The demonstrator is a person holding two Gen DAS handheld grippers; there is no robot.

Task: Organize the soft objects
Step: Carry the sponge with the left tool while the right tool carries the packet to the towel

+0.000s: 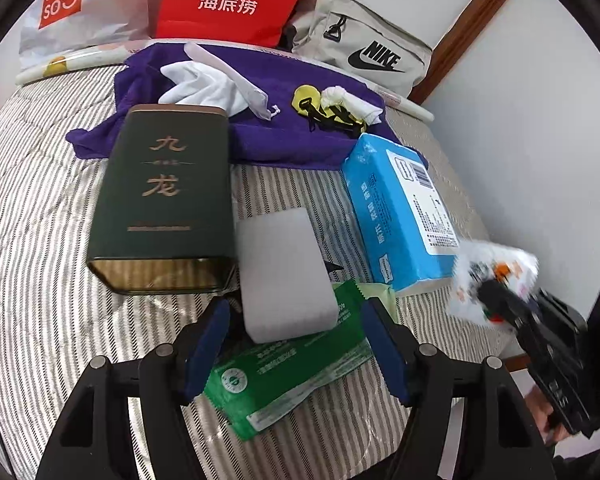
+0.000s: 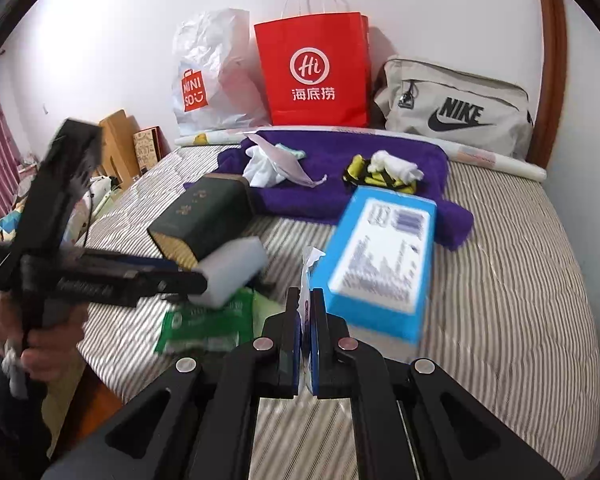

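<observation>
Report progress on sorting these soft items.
Done: socks and pouches lie on the purple towel. In hand: right gripper pinches a small white tissue packet; open left gripper straddles the white sponge block. Left: green wipes pack, blue tissue pack.

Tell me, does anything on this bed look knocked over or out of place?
Yes: the dark green tin lies on its side on the striped bedspread, its open end showing. The white sponge block sits half on a green wipes packet, tilted rather than flat.
</observation>
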